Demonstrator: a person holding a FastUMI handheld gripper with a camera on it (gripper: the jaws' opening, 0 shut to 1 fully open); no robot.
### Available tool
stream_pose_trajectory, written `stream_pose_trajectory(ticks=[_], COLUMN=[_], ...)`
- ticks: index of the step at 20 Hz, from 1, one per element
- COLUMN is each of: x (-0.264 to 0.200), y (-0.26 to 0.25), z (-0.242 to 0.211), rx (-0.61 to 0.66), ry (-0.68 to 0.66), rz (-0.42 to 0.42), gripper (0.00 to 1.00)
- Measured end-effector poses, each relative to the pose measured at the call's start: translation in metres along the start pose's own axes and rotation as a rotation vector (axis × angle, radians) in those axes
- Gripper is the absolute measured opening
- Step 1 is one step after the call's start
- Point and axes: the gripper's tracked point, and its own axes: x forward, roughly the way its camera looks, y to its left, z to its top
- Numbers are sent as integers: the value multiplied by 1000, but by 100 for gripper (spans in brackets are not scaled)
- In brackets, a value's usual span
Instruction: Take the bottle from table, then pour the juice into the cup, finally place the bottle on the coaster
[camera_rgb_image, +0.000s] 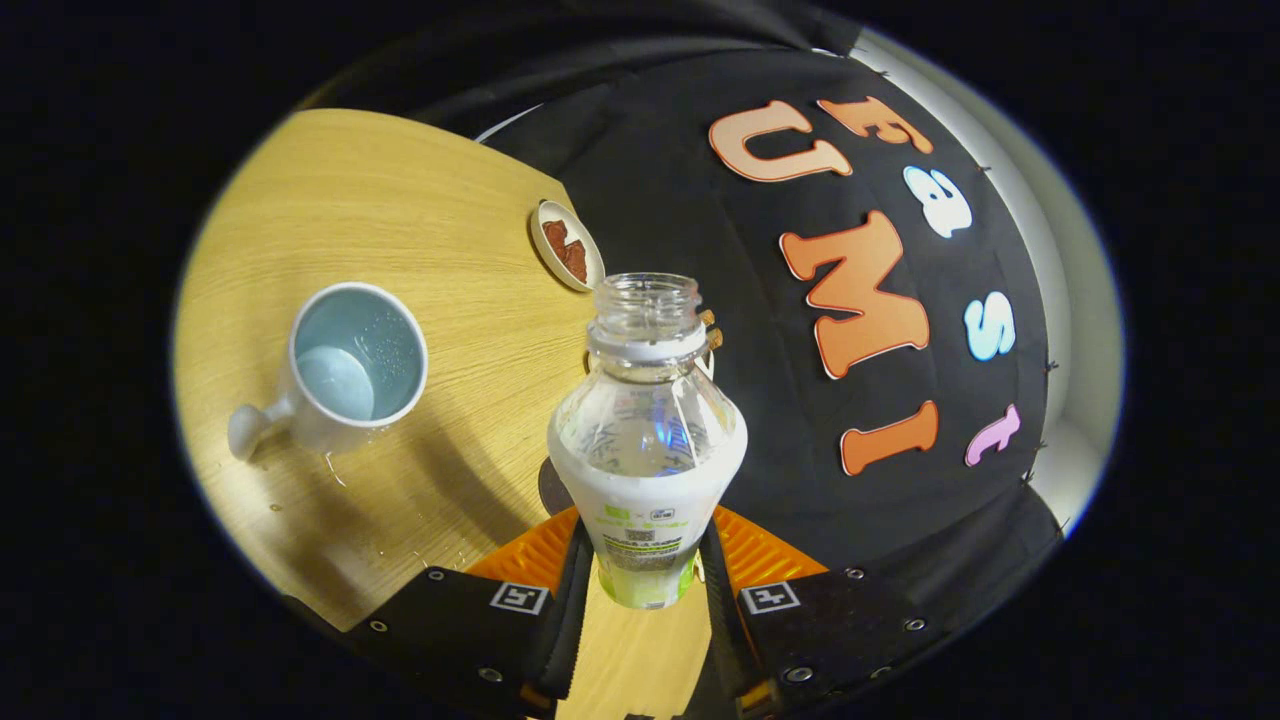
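The gripper (645, 560) has its jaws clamped on the bottle (647, 440), one finger pressing each side of the labelled lower body; the bottle stands between the fingers with its neck pointing away from them, uncapped, the open mouth clear and the white ring just below the thread; its upper part is clear and shows a white liquid lying low in the body, near the label. Taking the bottle as the landmark: the cup (345, 370) sits on the wooden bench (420, 250) well to the bottle's left, apart from it, its handle turned away from the bottle; the cup's inside is pale blue and holds a little pale liquid at the bottom, with droplets on the inner wall; a few wet spots lie on the bench just beside the cup. Beyond the bottle's mouth and slightly left, near the bench's far edge, lies a small round coaster (567, 246) with a reddish-brown pattern; nothing rests on it.
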Motion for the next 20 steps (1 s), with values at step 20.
stream_pose_trajectory(ticks=[20], x=[7], y=[9], z=[14], rx=[-448], ry=[-55], rz=[-78], gripper=[55])
